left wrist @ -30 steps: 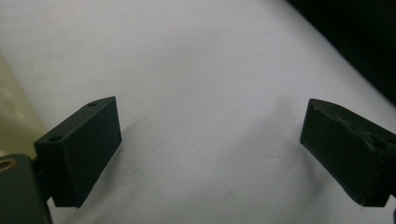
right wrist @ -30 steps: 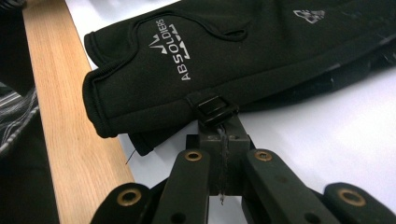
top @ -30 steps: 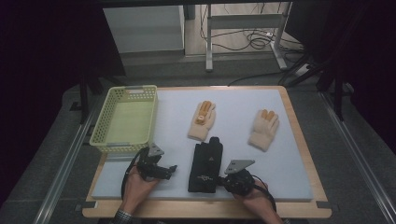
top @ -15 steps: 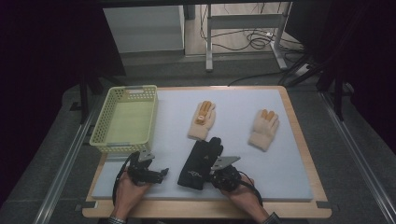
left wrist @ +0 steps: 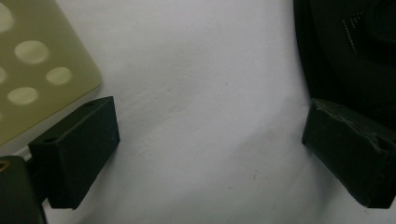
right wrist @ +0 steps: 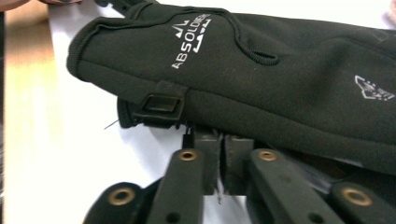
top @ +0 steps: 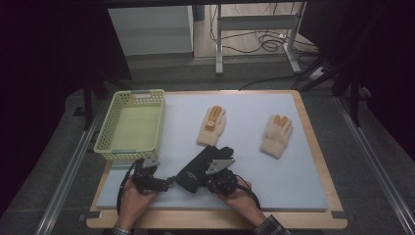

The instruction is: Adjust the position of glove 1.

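Since the earlier frames your right tongs (top: 211, 172) slid left across the mat and dragged the black glove (top: 198, 166) with them, so the glove now lies slanted, cuff toward your left hand, fingers pointing up toward the cream gloves. In the right gripper view the jaws are nearly together, a thin slit between them, right at the glove's lower hem beside the little plastic buckle (right wrist: 161, 106); they've just eased apart a touch, and I can't tell if any fabric is still pinched in there.

Your left tongs (top: 157, 183) are wide open over bare white mat (top: 293, 181), 1 jaw by the corner of the yellow-green basket (top: 131, 126), the other just beside the glove's cuff edge, nothing between them.

Room-wise: the glove sits near the front middle of the desk, close to the mat's front edge, so not much slack toward you. The 2 cream gloves, 1 (top: 212, 126) just above the black one and 1 (top: 276, 136) well off to the right, leave a big open patch at the right front.
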`<action>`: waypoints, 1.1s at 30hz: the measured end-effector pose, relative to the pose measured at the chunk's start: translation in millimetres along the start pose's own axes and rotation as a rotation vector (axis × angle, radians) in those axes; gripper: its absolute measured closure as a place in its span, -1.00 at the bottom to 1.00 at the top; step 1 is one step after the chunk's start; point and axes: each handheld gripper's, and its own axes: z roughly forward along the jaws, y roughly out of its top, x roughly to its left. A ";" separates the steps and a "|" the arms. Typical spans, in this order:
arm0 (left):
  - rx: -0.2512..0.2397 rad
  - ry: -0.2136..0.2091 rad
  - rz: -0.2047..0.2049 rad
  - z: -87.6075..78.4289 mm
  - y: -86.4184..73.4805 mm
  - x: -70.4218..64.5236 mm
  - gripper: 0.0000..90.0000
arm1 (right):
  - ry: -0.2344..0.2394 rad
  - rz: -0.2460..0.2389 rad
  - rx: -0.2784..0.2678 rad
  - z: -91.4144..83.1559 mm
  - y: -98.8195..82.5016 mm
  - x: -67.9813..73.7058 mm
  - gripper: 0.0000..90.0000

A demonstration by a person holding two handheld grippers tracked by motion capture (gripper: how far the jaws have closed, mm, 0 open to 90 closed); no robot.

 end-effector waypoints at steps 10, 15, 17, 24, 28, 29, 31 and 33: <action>0.002 0.001 -0.002 0.1 0.0 -0.5 -0.91 | -0.058 0.004 -0.006 -32.7 -20.0 -10.2 0.53; 0.003 0.000 -0.001 0.1 0.1 -0.4 -0.91 | -0.136 0.046 -0.030 -56.9 -31.0 -30.9 0.39; 0.003 0.000 0.001 0.1 0.1 -0.1 -0.91 | -0.153 0.057 -0.034 -61.3 -33.1 -35.3 0.35; 0.001 -0.004 -0.002 0.1 0.0 0.5 -0.91 | -0.273 0.131 -0.040 -81.3 -48.7 -66.1 -0.06; 0.003 -0.013 -0.001 0.1 0.2 0.9 -0.93 | -0.322 0.159 -0.037 -85.0 -57.1 -79.7 -0.22; 0.003 -0.013 -0.001 0.1 0.2 0.9 -0.93 | -0.322 0.159 -0.037 -85.0 -57.1 -79.7 -0.22; 0.004 -0.014 0.002 -0.1 0.3 1.0 -0.93 | -0.346 0.163 -0.026 -84.9 -61.7 -85.5 -0.28; 0.011 -0.021 0.008 -1.2 0.7 1.6 -0.93 | -0.343 0.179 -0.024 -83.5 -66.4 -91.3 -0.34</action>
